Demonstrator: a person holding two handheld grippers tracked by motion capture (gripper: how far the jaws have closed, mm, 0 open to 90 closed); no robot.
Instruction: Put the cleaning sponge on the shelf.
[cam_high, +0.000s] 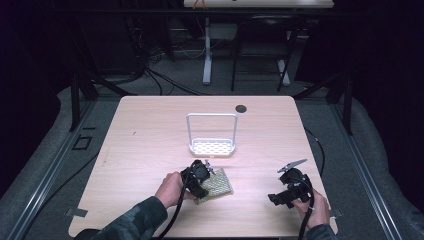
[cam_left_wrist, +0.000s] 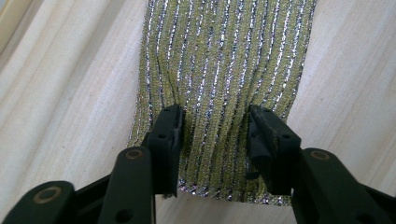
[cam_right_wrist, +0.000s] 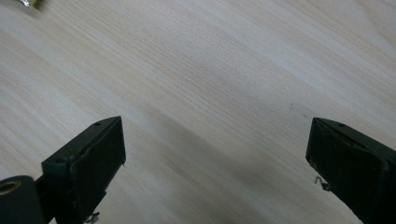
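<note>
The high view takes in the whole wooden table (cam_high: 150, 130). A white wire rack (cam_high: 212, 134) with a tall handle stands near its middle, and a small dark disc (cam_high: 241, 108) lies at 1 o'clock from the rack, near the far edge. The left gripper view gives what that view cannot: the green sponge cloth (cam_left_wrist: 219, 74) up close, ribbed with silver threads, lying flat on the wood. The left gripper (cam_left_wrist: 215, 135) has its jaws set partly apart on the cloth, their tips pressing into its near end and puckering the ribs between them. From above, the same cloth (cam_high: 218, 184) sits at 6 o'clock from the rack, its left part hidden under the left gripper (cam_high: 202, 175).

The right gripper view shows bare wood grain and a sliver of the cloth cut off at the top left corner. The right gripper (cam_right_wrist: 215, 154) has its jaws spread wide with nothing between them.

The left hand (cam_high: 171, 189) comes in from 7 o'clock and angles the tool toward 1 o'clock. The right hand (cam_high: 314, 210) holds its gripper (cam_high: 287, 187) at 3 o'clock from the cloth, well apart, pointed toward 10 o'clock. The dark surroundings are hard to make out.
</note>
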